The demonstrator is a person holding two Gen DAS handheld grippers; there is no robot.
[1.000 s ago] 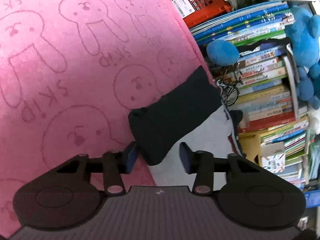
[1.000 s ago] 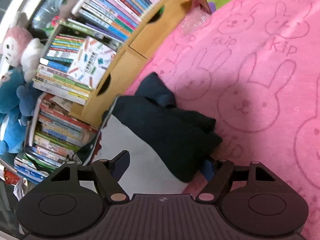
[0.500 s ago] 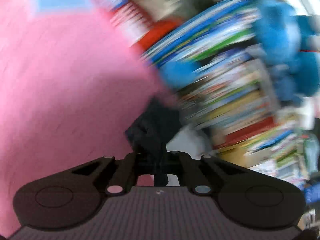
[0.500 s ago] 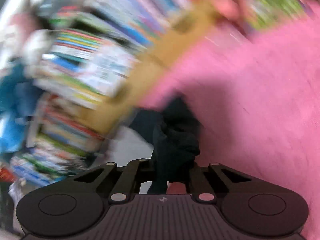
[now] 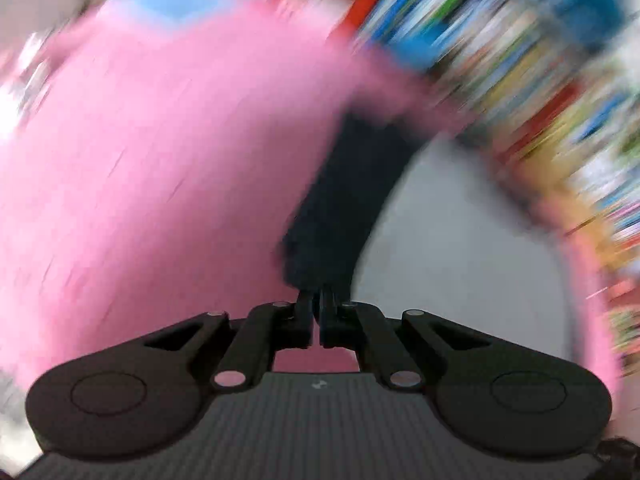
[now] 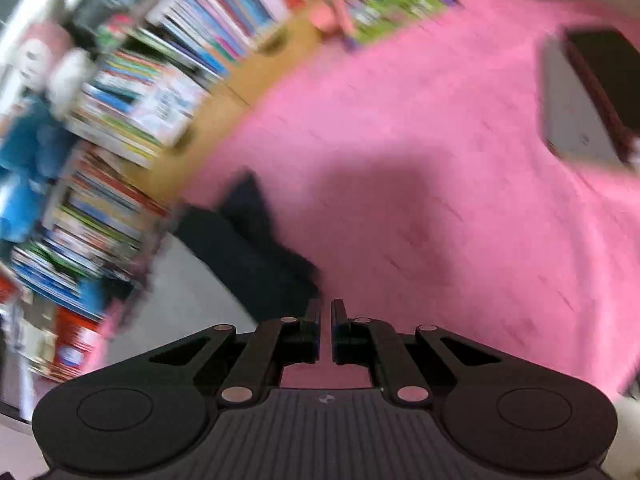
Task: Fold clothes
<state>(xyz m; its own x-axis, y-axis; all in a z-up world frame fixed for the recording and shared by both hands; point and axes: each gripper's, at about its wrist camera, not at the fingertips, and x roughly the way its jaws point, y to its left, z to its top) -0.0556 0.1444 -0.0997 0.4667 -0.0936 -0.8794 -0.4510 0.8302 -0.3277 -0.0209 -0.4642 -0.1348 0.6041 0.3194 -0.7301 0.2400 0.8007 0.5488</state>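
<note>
A dark navy garment with a light grey part lies on a pink rabbit-print blanket. In the left wrist view my left gripper [image 5: 319, 300] is shut on the edge of the dark sleeve [image 5: 348, 200], which stretches away from the fingers beside the grey cloth [image 5: 460, 248]. In the right wrist view my right gripper [image 6: 325, 312] is shut, with the dark cloth [image 6: 248, 248] reaching its left finger; the view is too blurred to tell whether cloth is pinched. Both views are motion-blurred.
Stacked children's books [image 6: 132, 112] and a wooden shelf line the blanket's edge, with blue and pink plush toys [image 6: 28, 132]. A red basket [image 5: 320, 0] sits at the top of the left view. A grey and black flat device [image 6: 588, 100] lies on the blanket [image 6: 440, 200] at right.
Both grippers went from open beside the dark cloth to shut. Both have since pulled back and up fast, and the dark sleeve now stretches out from the left fingers.
</note>
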